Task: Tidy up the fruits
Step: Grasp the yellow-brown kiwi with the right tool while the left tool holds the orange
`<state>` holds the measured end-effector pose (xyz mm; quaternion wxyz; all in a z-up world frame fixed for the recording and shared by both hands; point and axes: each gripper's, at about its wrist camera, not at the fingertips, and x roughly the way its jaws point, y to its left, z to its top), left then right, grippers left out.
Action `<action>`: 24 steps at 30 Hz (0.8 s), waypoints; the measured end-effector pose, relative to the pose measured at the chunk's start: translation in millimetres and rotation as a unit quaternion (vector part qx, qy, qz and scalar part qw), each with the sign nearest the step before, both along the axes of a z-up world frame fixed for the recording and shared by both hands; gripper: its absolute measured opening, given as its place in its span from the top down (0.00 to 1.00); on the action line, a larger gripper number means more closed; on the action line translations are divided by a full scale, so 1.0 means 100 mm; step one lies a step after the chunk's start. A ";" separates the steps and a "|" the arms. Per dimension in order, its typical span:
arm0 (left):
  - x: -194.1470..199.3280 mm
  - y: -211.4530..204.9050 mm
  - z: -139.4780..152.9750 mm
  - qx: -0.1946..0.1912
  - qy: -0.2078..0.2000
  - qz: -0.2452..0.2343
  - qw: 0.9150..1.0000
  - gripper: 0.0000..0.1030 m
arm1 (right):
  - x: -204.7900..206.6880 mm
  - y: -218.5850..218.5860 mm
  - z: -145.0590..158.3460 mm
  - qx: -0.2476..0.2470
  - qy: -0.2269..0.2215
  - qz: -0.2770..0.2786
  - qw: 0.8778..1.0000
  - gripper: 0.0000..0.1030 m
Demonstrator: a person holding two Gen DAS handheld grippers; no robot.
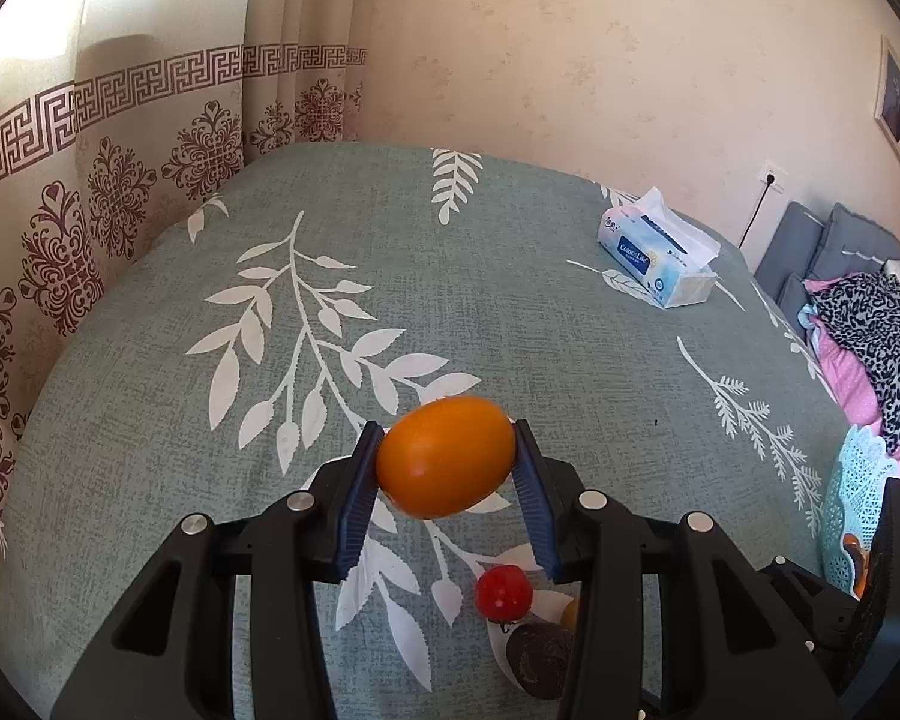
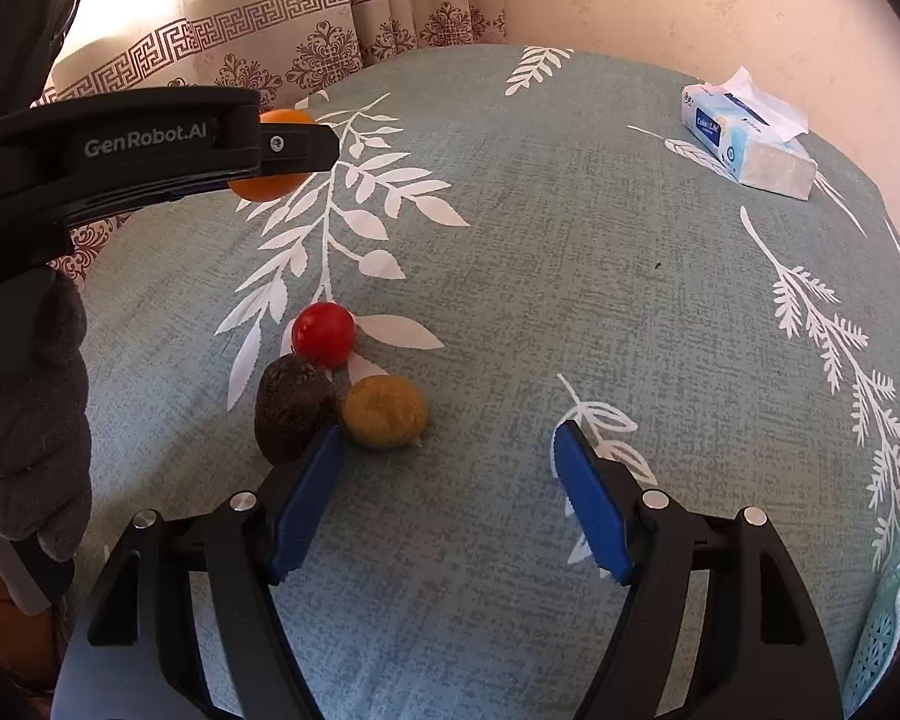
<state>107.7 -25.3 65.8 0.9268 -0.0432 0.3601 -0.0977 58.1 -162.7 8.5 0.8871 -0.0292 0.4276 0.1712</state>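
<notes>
- The left gripper (image 1: 447, 459) is clamped on an orange fruit (image 1: 446, 456), which is pinched at its two ends between ribbed blue pads (image 1: 354, 504) and carried clear above the tablecloth (image 1: 330, 252).
- The right gripper (image 2: 447, 501) is held with its jaws wide apart and nothing between them; its left pad (image 2: 306, 504) is seen just in front of a dark, wrinkled fruit (image 2: 291, 414), though contact cannot be told.
- The orange fruit is smooth, glossy and egg-shaped. A shiny round red fruit (image 2: 323, 333), the dark fruit and a matte, rough-skinned yellow fruit (image 2: 384, 411) are clustered together on the cloth, touching one another.
- The cloth is a woven grey-green fabric printed with white leaf sprays. A soft pack of tissues (image 2: 744, 132) lies well apart from the fruit, and a pale blue perforated basket (image 1: 852, 510) is seen at the table's right edge.
- In the right wrist view, the left gripper is reached out level over the cloth, held by a hand in a grey glove (image 2: 39, 420).
</notes>
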 end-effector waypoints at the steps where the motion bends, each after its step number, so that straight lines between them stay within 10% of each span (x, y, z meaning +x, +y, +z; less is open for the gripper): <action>1: 0.00 0.01 0.00 -0.001 0.000 0.001 1.000 0.58 | 0.02 0.02 0.00 0.000 0.000 0.003 1.000 0.31; 12: 0.01 -0.03 -0.05 0.003 0.006 -0.002 1.000 0.58 | 0.07 0.17 0.03 0.007 -0.002 0.035 0.999 0.71; 24: 0.01 -0.12 -0.13 0.014 0.011 -0.012 1.000 0.58 | -0.02 0.00 0.11 0.000 -0.020 -0.007 1.000 0.71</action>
